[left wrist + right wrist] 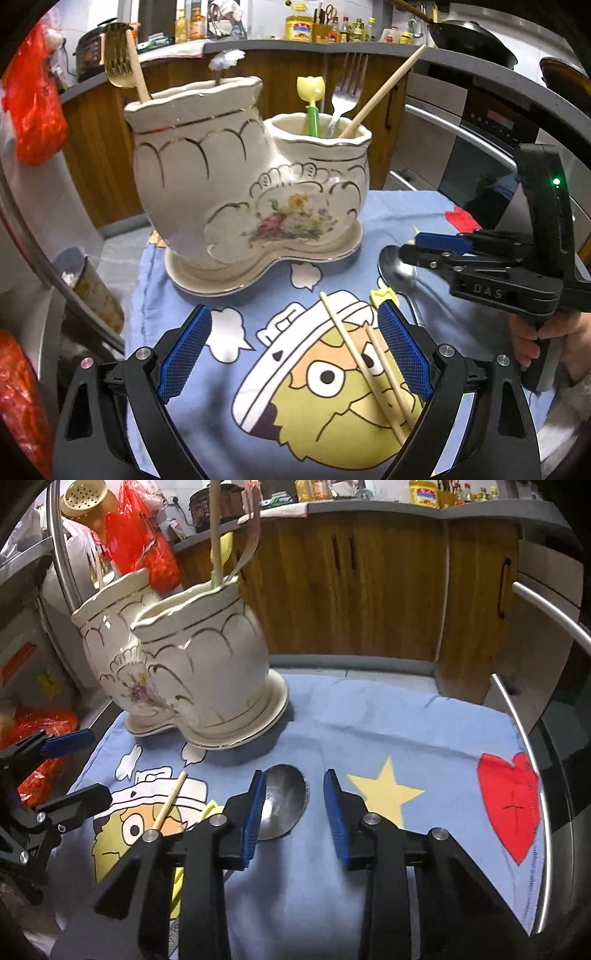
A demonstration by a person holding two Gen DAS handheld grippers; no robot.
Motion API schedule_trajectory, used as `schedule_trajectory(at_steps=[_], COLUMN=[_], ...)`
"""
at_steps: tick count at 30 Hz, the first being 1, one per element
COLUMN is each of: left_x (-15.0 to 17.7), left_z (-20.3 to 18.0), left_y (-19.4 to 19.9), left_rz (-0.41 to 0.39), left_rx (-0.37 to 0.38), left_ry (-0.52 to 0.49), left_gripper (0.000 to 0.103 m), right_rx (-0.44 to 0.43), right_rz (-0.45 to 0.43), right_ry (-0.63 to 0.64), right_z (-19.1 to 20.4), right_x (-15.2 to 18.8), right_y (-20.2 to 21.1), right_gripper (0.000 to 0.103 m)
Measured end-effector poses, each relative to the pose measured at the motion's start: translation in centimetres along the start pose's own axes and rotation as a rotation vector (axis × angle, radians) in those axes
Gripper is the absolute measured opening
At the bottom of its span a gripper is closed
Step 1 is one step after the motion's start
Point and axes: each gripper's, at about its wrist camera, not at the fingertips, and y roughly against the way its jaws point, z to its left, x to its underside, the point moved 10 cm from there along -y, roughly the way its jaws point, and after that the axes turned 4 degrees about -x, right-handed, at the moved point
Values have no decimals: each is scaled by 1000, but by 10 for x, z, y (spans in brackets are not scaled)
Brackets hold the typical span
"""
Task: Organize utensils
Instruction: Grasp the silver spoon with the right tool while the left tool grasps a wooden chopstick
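Both grippers spread, empty. Right gripper (295, 812) low over steel spoon (284, 801) on blue cloth (406, 738). Left gripper (295, 354) straddles loose chopsticks (369, 365). Ceramic holder (240, 177) behind.

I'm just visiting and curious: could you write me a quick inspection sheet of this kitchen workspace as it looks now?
Surface: blue cartoon cloth.
Job's things: ceramic holder with forks, a chopstick and a tulip stick; spoon and chopstick pair on the cloth.
Clutter: yellow scrap.
Grippers: left gripper open over the pair; right gripper open around the spoon bowl.
Cables: nothing seen.
Surroundings: wooden cabinets, oven, red bags.
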Motion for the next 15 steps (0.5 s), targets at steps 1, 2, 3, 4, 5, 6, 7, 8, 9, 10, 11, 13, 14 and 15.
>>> schedule_trajectory(at_steps=[1, 2, 3, 4, 5, 6, 7, 8, 9, 10, 11, 13, 14, 15], left_x=[1, 3, 4, 5, 5, 6, 7, 8, 8, 9, 9, 9, 9, 9], left_z=[-1, -2, -2, -4, -5, -7, -8, -9, -10, -10, -10, -12, -12, -13], left_y=[-1, -2, -3, -3, -4, -5, -5, -6, -6, -6, -6, -7, -8, -9], left_rz=[5, 11, 16, 21, 25, 30, 33, 37, 38, 39, 40, 42, 43, 46], left_rx=[2, 1, 0, 0, 2, 6, 9, 12, 14, 14, 15, 17, 15, 14], left_ry=[-2, -7, -12, -17, -19, -19, -20, -21, -21, -20, -21, -23, -24, -26], left_gripper=[91, 91, 91, 90, 90, 90, 90, 90, 90, 90, 90, 90, 90, 90], right_rx=[-2, -5, -6, -7, -3, 3, -5, -13, -20, -28, -32, -39, -39, -38], right_rz=[6, 11, 15, 20, 24, 31, 38, 48, 56, 63, 67, 74, 77, 81], right_ry=[2, 5, 5, 2, -3, -15, -28, -40, -49, -53, -54, -46, -39, -27], right_z=[1, 2, 3, 2, 0, -2, -3, -4, -5, -5, -4, -2, -2, 1], right_x=[1, 1, 2, 2, 3, 3, 4, 5, 5, 6, 6, 7, 7, 7], right_y=[-1, -2, -4, -5, -6, -7, -9, -11, -13, -14, -15, -17, -18, -20], right_gripper=[32, 32, 32, 32, 32, 32, 32, 32, 32, 32, 32, 32, 32, 32])
